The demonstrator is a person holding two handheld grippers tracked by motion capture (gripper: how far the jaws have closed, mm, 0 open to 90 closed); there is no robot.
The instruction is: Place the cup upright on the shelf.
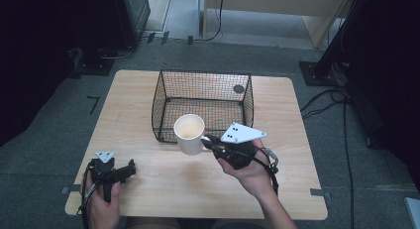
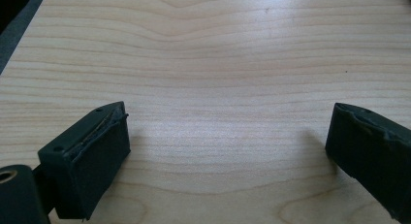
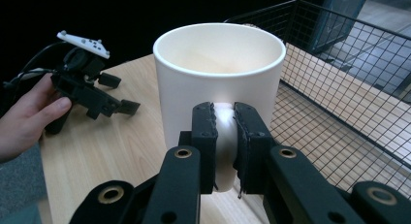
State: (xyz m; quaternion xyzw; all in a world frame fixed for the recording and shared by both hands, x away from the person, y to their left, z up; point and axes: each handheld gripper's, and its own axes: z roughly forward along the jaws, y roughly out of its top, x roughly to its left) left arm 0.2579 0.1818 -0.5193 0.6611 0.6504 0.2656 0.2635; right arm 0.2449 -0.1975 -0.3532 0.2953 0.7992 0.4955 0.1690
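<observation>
the right gripper pinches the handle of the white mug, held just in front of the wire basket. keep the mug level and clear the near rim. the left gripper rests spread open on the pale wooden tabletop; grey carpet surrounds it.

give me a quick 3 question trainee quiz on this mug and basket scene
1. True or false: the right tool is shut on the handle of the cream ceramic mug.
2. What is between the jaws of the left tool? A) a mug B) nothing, they stand wide apart over the light wooden table C) a cable
3. Fill in: the mug is held just in front of the black wire mesh ____.

Key: 1 true; 2 B; 3 basket
</observation>
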